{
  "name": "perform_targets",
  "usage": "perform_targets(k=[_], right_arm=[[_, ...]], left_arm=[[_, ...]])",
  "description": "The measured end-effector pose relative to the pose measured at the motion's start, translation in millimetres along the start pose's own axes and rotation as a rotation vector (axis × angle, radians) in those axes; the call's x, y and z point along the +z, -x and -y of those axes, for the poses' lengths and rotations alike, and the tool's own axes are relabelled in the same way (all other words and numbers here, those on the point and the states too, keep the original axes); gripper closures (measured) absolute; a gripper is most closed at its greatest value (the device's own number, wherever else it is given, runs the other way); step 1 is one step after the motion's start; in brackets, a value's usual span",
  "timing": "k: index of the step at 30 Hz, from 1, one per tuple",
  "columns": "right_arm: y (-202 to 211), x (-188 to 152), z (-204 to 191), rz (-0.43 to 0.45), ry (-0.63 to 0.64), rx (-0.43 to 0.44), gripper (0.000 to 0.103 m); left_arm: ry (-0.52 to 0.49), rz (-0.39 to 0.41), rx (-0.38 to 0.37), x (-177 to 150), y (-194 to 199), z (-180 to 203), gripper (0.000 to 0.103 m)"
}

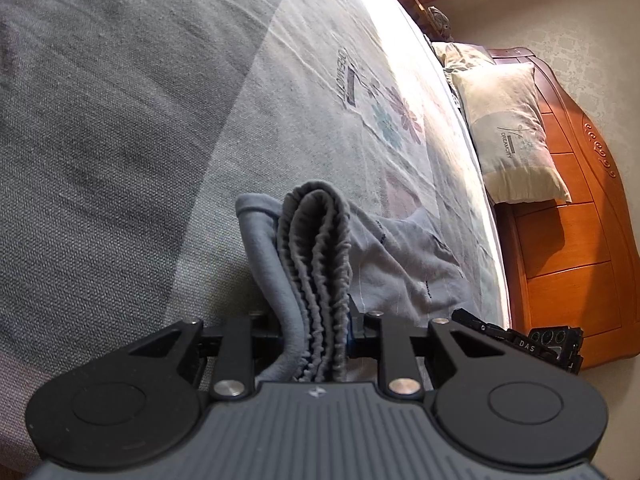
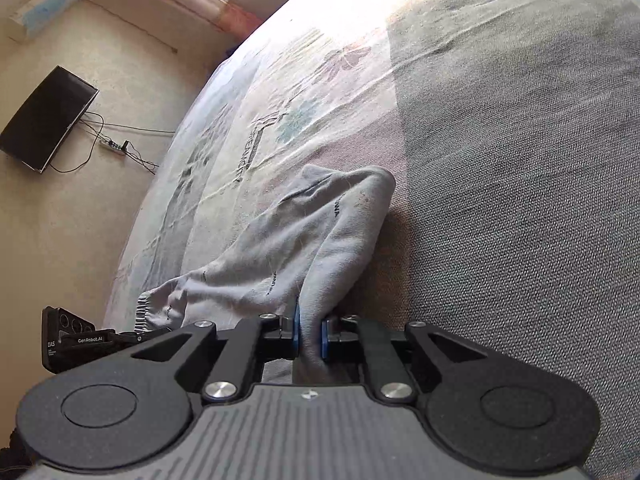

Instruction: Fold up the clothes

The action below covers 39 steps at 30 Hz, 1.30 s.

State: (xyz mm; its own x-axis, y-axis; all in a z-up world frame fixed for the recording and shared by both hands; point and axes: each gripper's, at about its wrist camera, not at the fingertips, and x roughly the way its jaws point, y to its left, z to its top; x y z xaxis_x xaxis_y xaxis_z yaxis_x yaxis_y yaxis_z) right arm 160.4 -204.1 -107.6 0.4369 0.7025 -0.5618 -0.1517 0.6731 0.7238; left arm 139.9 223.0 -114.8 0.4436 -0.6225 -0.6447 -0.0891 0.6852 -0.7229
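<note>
A light grey garment with small dark lettering lies on the bed and is held at two places. My left gripper (image 1: 316, 332) is shut on its bunched elastic waistband (image 1: 316, 264), which stands up in folds between the jaws; the rest of the grey garment (image 1: 404, 264) spreads to the right. My right gripper (image 2: 309, 336) is shut on another part of the same grey garment (image 2: 304, 236), which rises in a peak ahead of the blue pads (image 2: 297, 330). Each view shows the other gripper at its edge: the right gripper (image 1: 532, 344) and the left gripper (image 2: 76, 338).
The bed (image 1: 100, 140) has a grey textured cover and a pale floral sheet (image 1: 360, 92). A pillow (image 1: 512, 132) leans on the wooden headboard (image 1: 580, 208). A dark monitor (image 2: 48, 118) and a power strip (image 2: 114, 145) with cables lie on the floor beside the bed.
</note>
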Motion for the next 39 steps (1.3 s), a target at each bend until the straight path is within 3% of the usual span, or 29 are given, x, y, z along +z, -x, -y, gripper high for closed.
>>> perform_targets(k=[10,18,25,39], right_arm=[[42,1,-15,0.047,0.072,0.078,0.092],[116,3,-2,0.17,0.097,0.12,0.092],[207,1,39,0.325,0.075,0.076,0.092],[360,0,136,0.641,-0.02,-0.107,0.092]], left_arm=[[-0.091,0.024,0.014,-5,17,51,0.081],[-0.237,0.007,0.006,-4,-9,139,0.081],[-0.372,-0.06,-0.025,-3,-75,234,0.081],[-0.675,-0.261,-0.115,-20,-272,446,0.081]])
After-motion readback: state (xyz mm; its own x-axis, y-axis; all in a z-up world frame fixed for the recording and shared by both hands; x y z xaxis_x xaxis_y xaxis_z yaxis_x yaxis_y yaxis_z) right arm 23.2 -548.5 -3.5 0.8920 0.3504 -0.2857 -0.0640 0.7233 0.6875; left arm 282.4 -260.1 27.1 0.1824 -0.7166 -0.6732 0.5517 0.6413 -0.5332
